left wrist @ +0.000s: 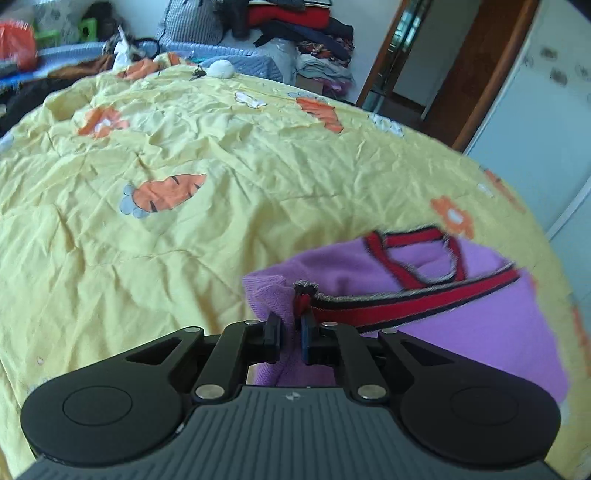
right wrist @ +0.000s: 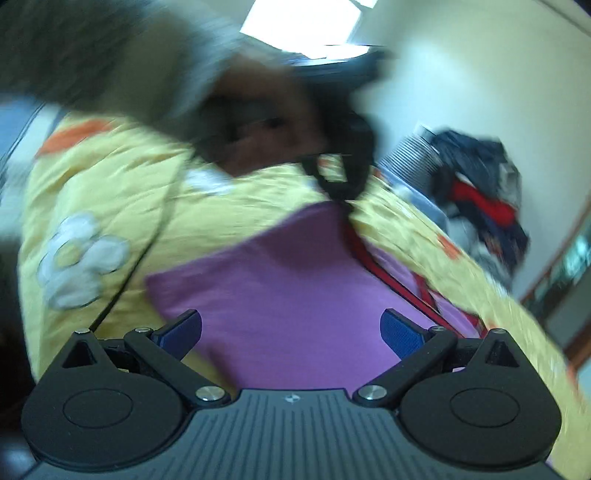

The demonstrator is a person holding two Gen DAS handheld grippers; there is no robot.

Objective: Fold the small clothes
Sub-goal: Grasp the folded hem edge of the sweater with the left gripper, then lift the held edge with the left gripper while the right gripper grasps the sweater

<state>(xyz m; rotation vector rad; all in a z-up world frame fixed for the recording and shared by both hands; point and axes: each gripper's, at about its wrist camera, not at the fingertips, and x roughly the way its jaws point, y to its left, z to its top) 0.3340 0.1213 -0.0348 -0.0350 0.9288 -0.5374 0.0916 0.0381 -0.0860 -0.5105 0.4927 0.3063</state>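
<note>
A small purple knit vest [left wrist: 461, 325] with red and dark trim lies on the yellow carrot-print bedspread [left wrist: 184, 147], at the lower right of the left wrist view. My left gripper [left wrist: 291, 325] is shut on a corner of the vest where the red trim ends, and the fabric bunches up between its jaws. In the right wrist view the same purple vest [right wrist: 288, 277] spreads under my right gripper [right wrist: 291, 332], which is open with nothing between its blue pads [right wrist: 400, 332]. That view is blurred. The left gripper [right wrist: 343, 177] and the hand holding it appear beyond the vest's far edge.
Piles of folded and loose clothes [left wrist: 306, 33] sit past the far side of the bed, with a doorway [left wrist: 417, 66] to the right. Keys [left wrist: 197, 74] and a white ball [left wrist: 221, 68] lie at the bedspread's far edge. A thin dark cable [right wrist: 147, 251] crosses the bedspread.
</note>
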